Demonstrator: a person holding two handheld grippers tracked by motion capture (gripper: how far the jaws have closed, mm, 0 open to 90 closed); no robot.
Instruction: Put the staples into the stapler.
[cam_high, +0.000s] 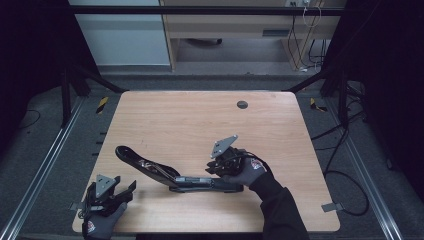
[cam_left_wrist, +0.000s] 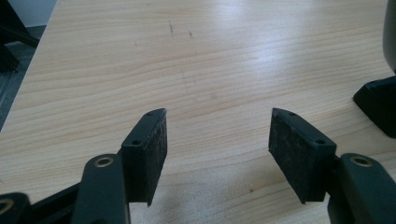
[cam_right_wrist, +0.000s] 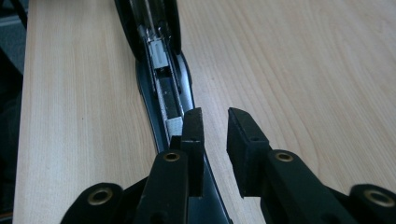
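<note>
A long black stapler (cam_high: 170, 175) lies swung open on the wooden table (cam_high: 200, 120), its top arm angled up to the left and its base to the right. The metal staple channel (cam_right_wrist: 161, 70) shows along its length. My right gripper (cam_high: 212, 170) sits at the base end; its jaws (cam_right_wrist: 215, 126) stand a narrow gap apart with bare table between them, and its left fingertip (cam_right_wrist: 192, 126) rests over the channel's edge. Near the front left corner my left gripper (cam_high: 125, 187) is wide open (cam_left_wrist: 217, 135) over bare wood, a corner of the stapler (cam_left_wrist: 380, 105) to its right.
A dark round cable hole (cam_high: 242, 104) sits near the table's far edge. Black frame posts stand at both back corners, and cables (cam_high: 345, 175) lie on the floor to the right. A wooden desk (cam_high: 225, 25) stands beyond the table.
</note>
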